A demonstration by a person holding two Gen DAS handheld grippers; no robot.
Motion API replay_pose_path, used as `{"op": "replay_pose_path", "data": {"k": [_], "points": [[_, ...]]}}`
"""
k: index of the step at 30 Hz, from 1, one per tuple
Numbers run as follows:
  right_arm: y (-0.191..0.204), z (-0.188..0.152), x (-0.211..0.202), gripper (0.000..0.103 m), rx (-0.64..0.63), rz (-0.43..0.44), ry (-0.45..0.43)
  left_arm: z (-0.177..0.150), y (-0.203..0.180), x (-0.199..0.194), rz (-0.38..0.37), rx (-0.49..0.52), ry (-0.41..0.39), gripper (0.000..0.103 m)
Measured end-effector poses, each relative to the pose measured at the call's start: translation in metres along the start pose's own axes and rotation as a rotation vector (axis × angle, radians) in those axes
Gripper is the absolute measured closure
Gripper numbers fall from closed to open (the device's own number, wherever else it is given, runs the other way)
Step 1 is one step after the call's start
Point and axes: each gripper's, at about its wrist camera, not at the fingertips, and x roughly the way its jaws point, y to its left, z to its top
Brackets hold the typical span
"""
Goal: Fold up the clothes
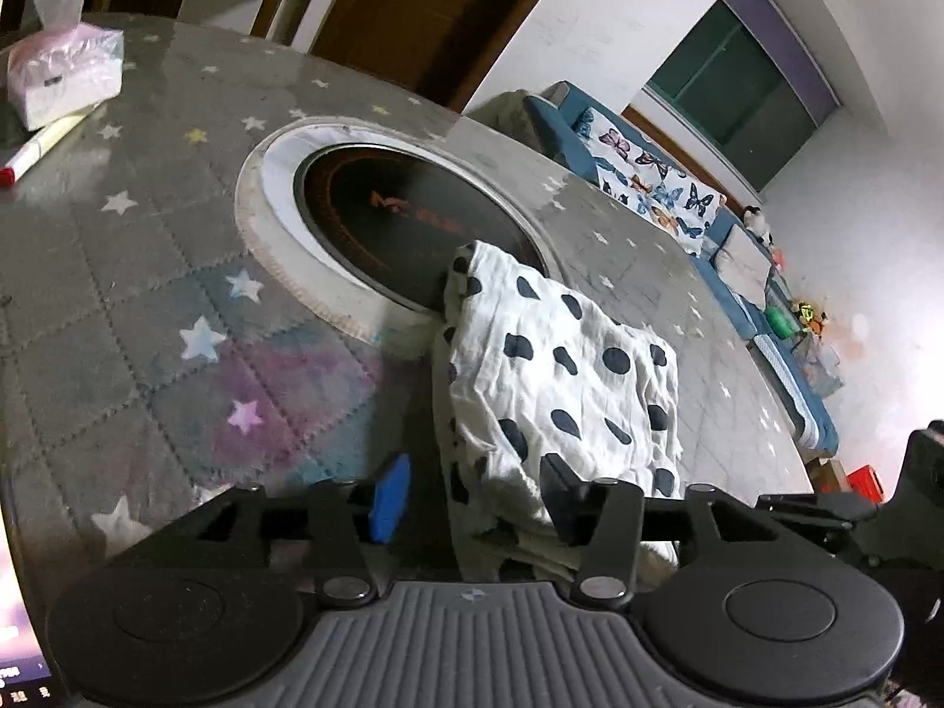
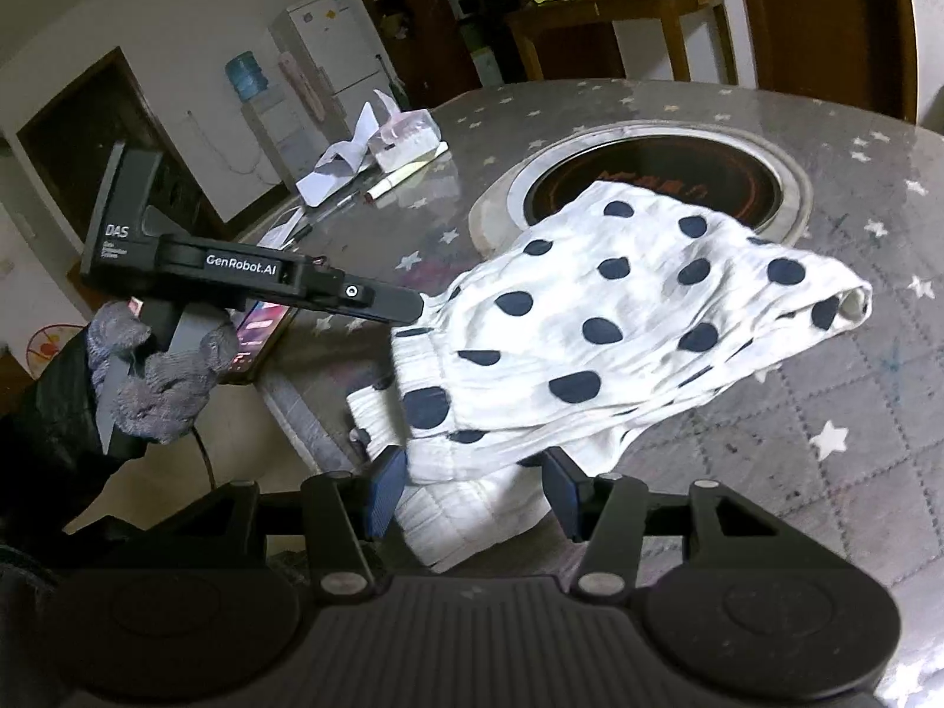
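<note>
Left wrist view: the left gripper (image 1: 475, 501) stands with its jaws apart, the near end of the spotted cloth (image 1: 560, 371) lying between its blue pads. The folded cloth sits on the table (image 1: 118, 271) near its front edge, its far corner overlapping the round black hob (image 1: 407, 224), whose orange logo is unreadable. A tissue pack (image 1: 65, 76) rests at the table's far left edge.

Right wrist view: the right gripper (image 2: 472, 489) is spread too, cloth between its fingers. The left gripper alongside reads "GenRobot.AI" and "DAS", held by a gloved hand (image 2: 159, 371).
</note>
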Motion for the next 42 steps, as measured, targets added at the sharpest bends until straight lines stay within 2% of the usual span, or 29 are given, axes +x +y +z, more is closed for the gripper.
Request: {"op": "replay_pose_path", "data": {"k": [5,6,7,8,12,22,24,27,28,35,40,42], "points": [[-0.006,0.0,-0.001,0.05,0.065,0.044,-0.005,-0.001,0.007,0.009,-0.037,-0.043,0.047,0.052],[-0.008,0.001,-0.001,0.05,0.087,0.056,-0.009,-0.002,0.007,0.01,-0.048,-0.047,0.054,0.058],[-0.011,0.001,0.0,0.05,0.109,0.067,-0.013,-0.002,0.008,0.01,-0.065,-0.053,0.058,0.07],[-0.013,0.002,0.0,0.05,0.132,0.08,-0.018,-0.002,0.009,0.009,-0.082,-0.062,0.061,0.075],[-0.028,0.004,0.004,0.052,0.255,0.146,-0.035,0.0,0.006,0.004,-0.092,-0.047,0.046,0.082],[-0.058,-0.003,0.019,0.069,0.475,0.181,-0.035,-0.001,0.008,0.005,-0.09,-0.041,0.048,0.081],[-0.061,-0.003,0.021,0.082,0.514,0.193,-0.043,0.0,0.005,0.005,-0.09,-0.027,0.047,0.082],[-0.057,0.002,0.022,0.097,0.488,0.186,-0.065,0.002,0.001,0.001,-0.097,-0.011,0.034,0.085],[-0.055,0.004,0.021,0.099,0.472,0.185,-0.071,0.003,0.0,-0.001,-0.101,-0.006,0.027,0.087],[-0.048,0.014,-0.003,0.1,0.427,0.213,-0.14,0.004,-0.007,-0.024,-0.154,-0.018,0.005,0.087],[-0.06,-0.004,0.004,0.1,0.487,0.217,-0.062,-0.009,-0.009,-0.017,-0.128,-0.014,0.067,0.087],[-0.061,-0.01,0.012,0.096,0.483,0.188,-0.03,-0.012,-0.007,-0.011,-0.107,-0.004,0.098,0.084]]}}
